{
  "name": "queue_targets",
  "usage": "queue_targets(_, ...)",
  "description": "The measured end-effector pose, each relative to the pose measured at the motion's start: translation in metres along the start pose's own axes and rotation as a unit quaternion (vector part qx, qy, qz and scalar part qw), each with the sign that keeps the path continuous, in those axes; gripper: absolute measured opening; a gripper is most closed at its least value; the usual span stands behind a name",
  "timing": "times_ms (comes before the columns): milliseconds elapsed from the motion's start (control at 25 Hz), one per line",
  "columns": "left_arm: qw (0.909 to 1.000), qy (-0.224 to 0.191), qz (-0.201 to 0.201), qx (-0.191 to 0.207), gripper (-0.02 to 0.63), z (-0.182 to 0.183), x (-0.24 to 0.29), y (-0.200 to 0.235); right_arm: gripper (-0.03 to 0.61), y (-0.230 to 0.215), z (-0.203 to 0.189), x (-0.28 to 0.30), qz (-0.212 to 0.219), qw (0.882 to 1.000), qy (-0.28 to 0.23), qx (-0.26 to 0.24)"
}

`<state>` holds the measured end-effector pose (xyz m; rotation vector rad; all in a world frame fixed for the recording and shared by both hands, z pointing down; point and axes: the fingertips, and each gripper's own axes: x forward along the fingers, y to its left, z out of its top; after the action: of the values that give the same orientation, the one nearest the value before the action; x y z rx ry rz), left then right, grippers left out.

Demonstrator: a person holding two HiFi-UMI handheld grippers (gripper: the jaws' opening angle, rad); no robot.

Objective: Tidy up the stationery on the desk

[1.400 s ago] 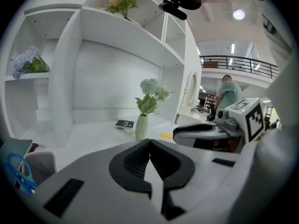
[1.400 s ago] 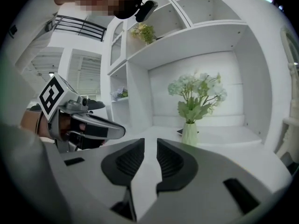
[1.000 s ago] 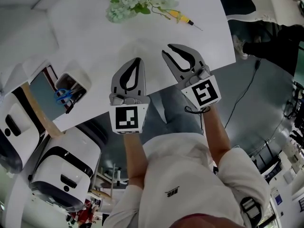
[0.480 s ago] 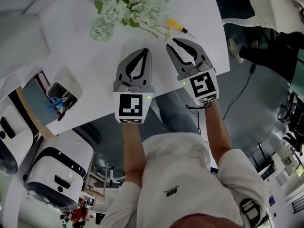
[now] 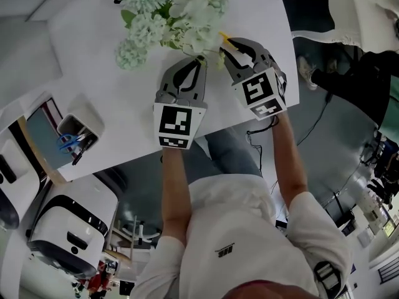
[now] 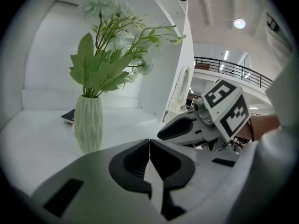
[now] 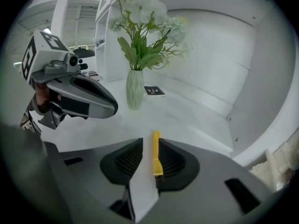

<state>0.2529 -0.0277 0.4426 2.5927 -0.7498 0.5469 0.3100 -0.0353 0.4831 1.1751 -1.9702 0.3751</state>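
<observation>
Far left on the matte white desk (image 5: pixel 93 61) stood a white, round-cornered pen holder (image 5: pixel 87 114). It held blue-handled scissors (image 5: pixel 67 141) and a dark pen. Further in, a ribbed, pale, narrow-necked vase (image 6: pixel 88 120) carried pale green-white pompom flowers (image 5: pixel 168 11) on thin stems with broad leaves. A flat dark card (image 7: pixel 154 91) lay behind the vase.

My left gripper (image 5: pixel 199 58), with its smooth grey shells and black grooved pads, sat just right of the vase. Its jaws were pressed together tip to tip with nothing between them.

My right gripper (image 5: pixel 227 41) was alongside it, with jaws a narrow gap apart. The yellow screwdriver (image 7: pixel 156 155), a slim plastic handle, lay on the desk inside that gap. It ran along the jaws and sat hard by the right-hand pad (image 7: pixel 175 164). I could not tell whether the handle touched that pad. The left-hand pad was clear of it, so there was no clamp. From the head view only the handle's yellow end (image 5: pixel 223 36) showed past the jaw tips.

Against 0.5 s ago: both grippers had moved forward towards the flowers. The screwdriver had then lain fully exposed ahead of the right jaws, and now they straddled it. The left jaws were closed then as now.
</observation>
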Motion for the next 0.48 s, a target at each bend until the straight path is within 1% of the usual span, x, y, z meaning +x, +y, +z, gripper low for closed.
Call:
queue_targets(280,1.0,-0.005,0.004,0.0,0.0,0.004,0.004,0.004,0.103,-0.01,-0.009,0.025,0.031,0.996,0.063,-0.053)
queue_targets(480,0.9999,-0.007,0.01,-0.003,0.0,0.005,0.003,0.011,0.117,-0.008,-0.021,0.038,0.064,0.99,0.104,-0.064)
